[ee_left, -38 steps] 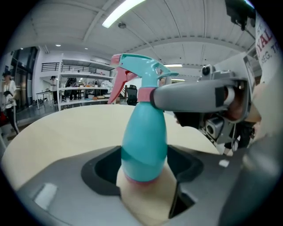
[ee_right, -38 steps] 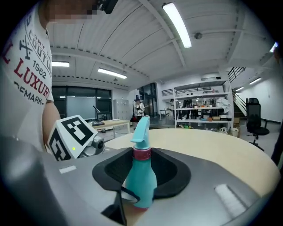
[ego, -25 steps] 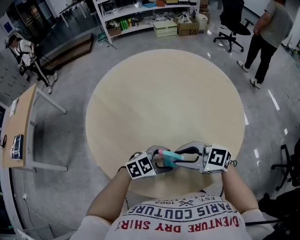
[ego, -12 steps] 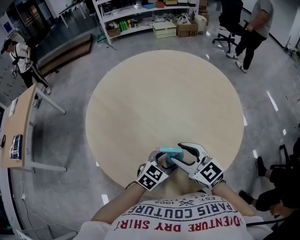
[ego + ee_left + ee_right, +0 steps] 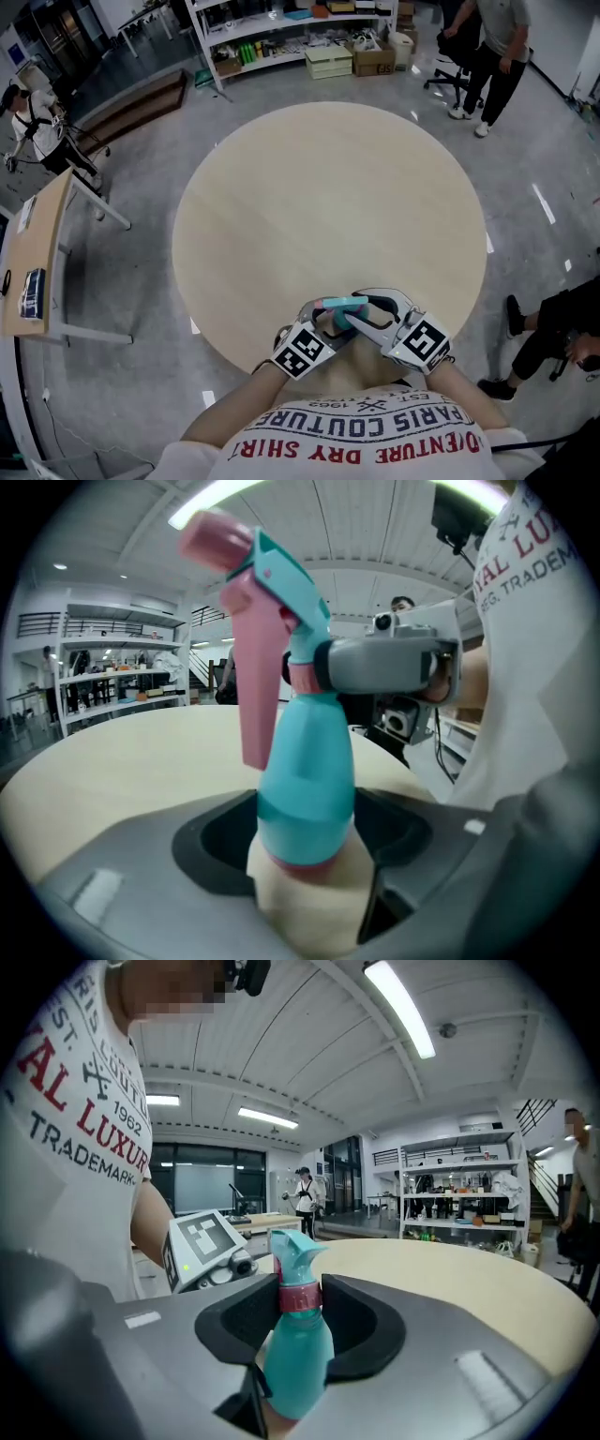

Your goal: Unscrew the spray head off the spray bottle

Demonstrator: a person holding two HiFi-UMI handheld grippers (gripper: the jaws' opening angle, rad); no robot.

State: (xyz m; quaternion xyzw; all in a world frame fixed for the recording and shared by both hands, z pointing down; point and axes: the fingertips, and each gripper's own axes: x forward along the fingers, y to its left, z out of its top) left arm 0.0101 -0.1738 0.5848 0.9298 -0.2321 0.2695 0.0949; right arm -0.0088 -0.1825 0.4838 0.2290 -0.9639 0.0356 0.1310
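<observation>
A teal spray bottle with a pink trigger and a pink collar is held over the near edge of the round table. My left gripper is shut on the bottle's lower body, whose base sits between the jaws. My right gripper has its jaws closing around the neck, and both pads touch the pink collar under the spray head. In the left gripper view the right gripper clamps the neck from the right side. The left gripper's marker cube shows behind the bottle.
Shelving with boxes stands beyond the table. A person stands beside an office chair at the far right. Another person is at the far left, near a wooden desk. A seated person's legs are at the right.
Both grippers have turned and drawn in toward my body with the bottle. The right gripper's marker cube swung lower, and its jaws now sit tighter on the neck. The person at the far right walked on.
</observation>
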